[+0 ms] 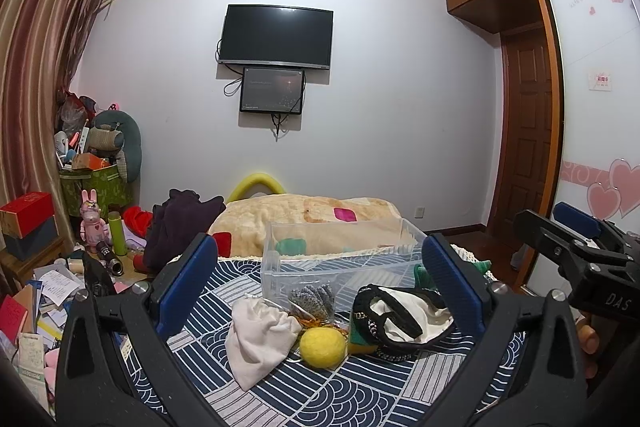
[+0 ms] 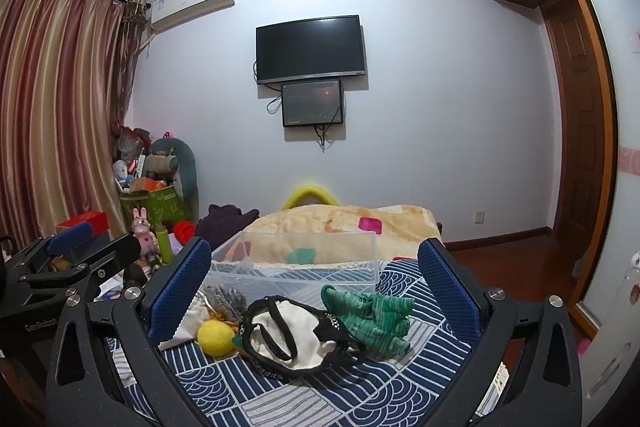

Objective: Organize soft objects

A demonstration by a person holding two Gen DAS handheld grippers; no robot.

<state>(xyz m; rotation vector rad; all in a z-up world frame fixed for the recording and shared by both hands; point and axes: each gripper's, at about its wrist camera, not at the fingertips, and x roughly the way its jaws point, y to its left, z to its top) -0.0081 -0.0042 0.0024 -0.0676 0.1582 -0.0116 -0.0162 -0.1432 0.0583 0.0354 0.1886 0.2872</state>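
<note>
A: How do the two grippers stand?

B: The left gripper [image 1: 320, 275] has its blue-padded fingers [image 1: 188, 279] spread wide, with nothing between them. The right gripper [image 2: 314, 287] is the same: jaws far apart, holding nothing. Both are held above the near end of the bed cover [image 1: 280, 399], the blue one with white wave patterns. In the left view the right gripper shows at the right edge, and in the right view the left one shows at the left edge.

A: And the soft things?

B: They lie in a cluster on the cover, in front of the clear bin [image 1: 340, 259]. From the left: a white pouch [image 1: 258, 335], a yellow ball [image 1: 323, 347] touching it, and a black-and-white bag [image 1: 400, 323] with a chain strap. A grey bundle [image 1: 312, 297] lies just behind the pouch and ball, against the bin's front wall. A green knit cloth [image 2: 372, 319] lies to the right of the bag, touching it; the left view shows only a scrap of it behind the right finger.

A: Is anything in the bin?

B: Nothing can be made out inside; the cover's pattern shows through its walls.

A: What lies behind it?

B: A beige blanket [image 1: 312, 215] with coloured patches, a dark garment [image 1: 180, 223] at its left, and a TV [image 1: 276, 37] on the wall.
</note>
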